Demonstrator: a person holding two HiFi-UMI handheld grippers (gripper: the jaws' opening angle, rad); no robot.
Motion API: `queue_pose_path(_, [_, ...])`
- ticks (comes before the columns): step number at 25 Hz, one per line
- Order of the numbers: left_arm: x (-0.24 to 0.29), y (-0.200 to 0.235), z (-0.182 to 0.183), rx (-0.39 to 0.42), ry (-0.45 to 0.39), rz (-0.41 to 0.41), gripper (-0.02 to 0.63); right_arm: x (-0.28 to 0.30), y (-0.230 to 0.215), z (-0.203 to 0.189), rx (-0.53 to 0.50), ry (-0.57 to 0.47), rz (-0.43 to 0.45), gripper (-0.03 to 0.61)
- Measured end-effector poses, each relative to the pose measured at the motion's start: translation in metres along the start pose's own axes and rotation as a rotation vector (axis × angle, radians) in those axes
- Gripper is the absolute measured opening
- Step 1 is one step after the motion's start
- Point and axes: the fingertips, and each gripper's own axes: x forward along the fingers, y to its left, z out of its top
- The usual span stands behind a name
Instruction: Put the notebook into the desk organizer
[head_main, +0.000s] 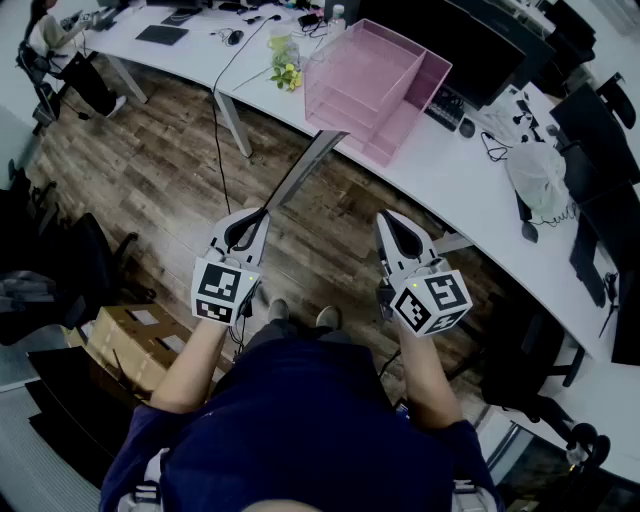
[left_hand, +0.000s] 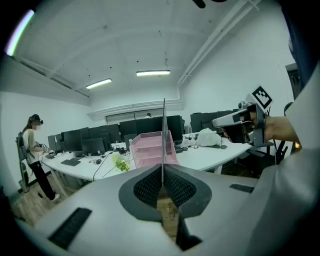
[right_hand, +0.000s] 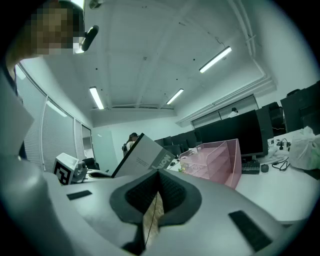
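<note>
In the head view, the person stood on a wooden floor (head_main: 165, 150) facing a long white desk (head_main: 450, 175), with 2 grippers held out at waist height. The left gripper (head_main: 256, 220) was clenched on the lower edge of the notebook (head_main: 300, 168), which rose from its jaws as a thin grey slab slanting up and right toward the desk. The notebook's far end stopped just short of the pink desk organizer (head_main: 372, 82), which sat on the desk near a small bunch of yellow flowers (head_main: 286, 72). The right gripper (head_main: 394, 228) hung beside the left, well apart from the notebook. A cardboard box (head_main: 128, 340) lay on the floor at the person's left.

In the left gripper view, the jaws were pressed together on the notebook (left_hand: 163, 132), seen edge-on as a thin upright line climbing from between the pads. Behind it stood the desk organizer (left_hand: 147, 152), empty, on the desk among dark monitors (left_hand: 107, 135). The right gripper (left_hand: 223, 121) showed at the right, and another person (left_hand: 32, 150) stood by the desk at the far left.

In the right gripper view, the right gripper (right_hand: 157, 176) had its jaws closed with nothing between them; only floor showed below the pads. Beyond them the notebook (right_hand: 142, 156) tilted up from the left gripper's marker cube (right_hand: 66, 170), with the desk organizer (right_hand: 216, 161) to its right, not touching it.
</note>
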Motion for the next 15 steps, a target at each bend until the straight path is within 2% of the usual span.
queue_pose_path(15, [0.006, -0.016, 0.004, 0.022, 0.007, 0.025, 0.034, -0.011, -0.012, -0.002, 0.014, -0.011, 0.018, 0.005])
